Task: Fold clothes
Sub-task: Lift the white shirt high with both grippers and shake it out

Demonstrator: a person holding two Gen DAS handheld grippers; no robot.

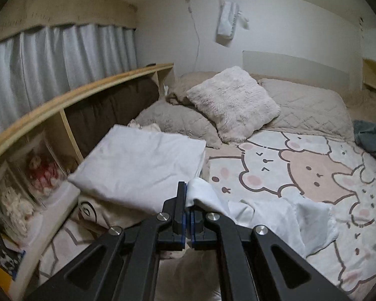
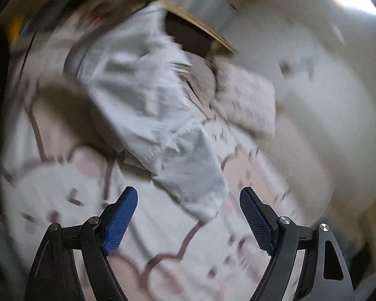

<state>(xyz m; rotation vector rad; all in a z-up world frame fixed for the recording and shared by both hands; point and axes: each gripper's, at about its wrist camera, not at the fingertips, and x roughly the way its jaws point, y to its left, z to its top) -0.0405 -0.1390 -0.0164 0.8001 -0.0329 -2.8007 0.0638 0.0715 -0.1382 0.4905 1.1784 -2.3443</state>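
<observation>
Your left gripper (image 1: pixel 188 202) is clamped on a corner of the white garment (image 1: pixel 260 215), jaws together with the cloth pinched between the pads; the rest of it trails rumpled to the right across the cartoon bedspread (image 1: pixel 300 170). Your right gripper (image 2: pixel 188 208) is wide apart with nothing between the blue pads (image 2: pixel 120 223), and the free end of the same garment hangs just ahead of them, not touched. That view is badly smeared, so don't trust fine detail there. Step in hand looks like spreading the garment out for its first fold: one corner held, the opposite one not yet caught. Next move calls for bringing the right gripper onto that loose hem and closing on a single layer, then pulling both grippers apart to flatten the cloth on the bed. Both grippers point forward and somewhat down at the bed. A folded white piece (image 1: pixel 140 165) already sits beside the wooden shelf (image 1: pixel 70 105), just beyond your left gripper; keep clear of it.
</observation>
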